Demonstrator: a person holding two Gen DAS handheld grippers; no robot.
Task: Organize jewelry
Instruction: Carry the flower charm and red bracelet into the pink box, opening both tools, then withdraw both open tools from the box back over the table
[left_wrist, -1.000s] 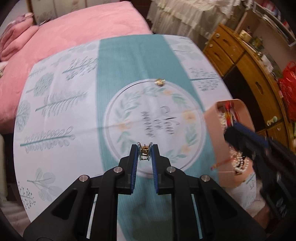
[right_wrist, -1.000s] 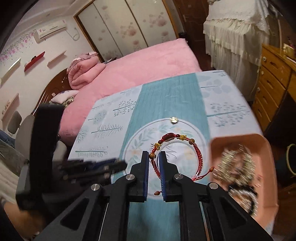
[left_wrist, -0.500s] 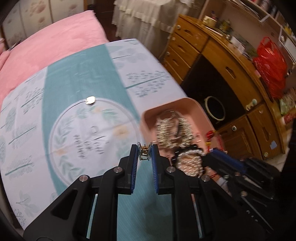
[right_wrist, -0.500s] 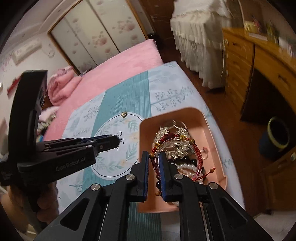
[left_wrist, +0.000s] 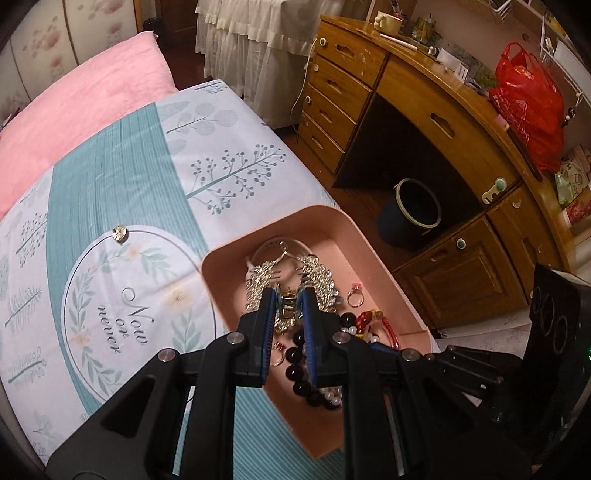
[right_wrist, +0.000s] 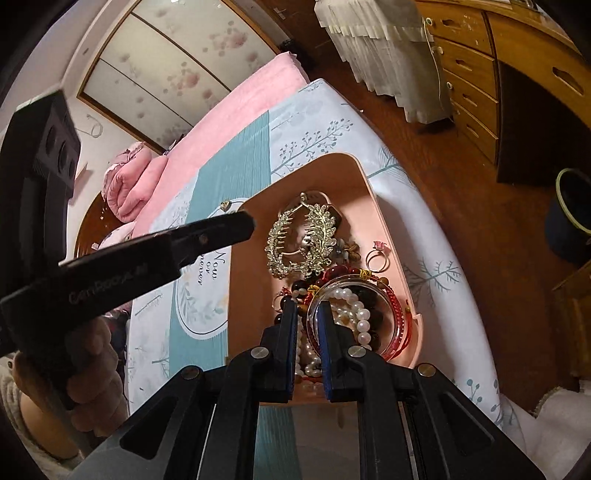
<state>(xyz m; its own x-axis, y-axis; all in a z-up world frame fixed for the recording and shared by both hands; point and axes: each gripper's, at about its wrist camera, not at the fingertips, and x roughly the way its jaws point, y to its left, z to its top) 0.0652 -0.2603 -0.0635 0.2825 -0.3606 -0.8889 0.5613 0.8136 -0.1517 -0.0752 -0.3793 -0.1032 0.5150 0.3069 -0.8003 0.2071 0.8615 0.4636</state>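
A pink tray on the table's right edge holds a silver leaf comb, a ring, dark beads and pearls. My left gripper is shut on a small gold hair clip above the tray. My right gripper is shut on a red cord bracelet with a clear bangle, low inside the tray. A small gold piece lies on the tablecloth, also seen in the right wrist view.
The table has a teal and white leaf-print cloth. A pink bed is behind it. A wooden desk with drawers and a dark bucket on the floor stand to the right.
Both grippers moved right from over the cloth to over the tray. The right gripper lowered the red bracelet into the tray. The left still holds the clip.
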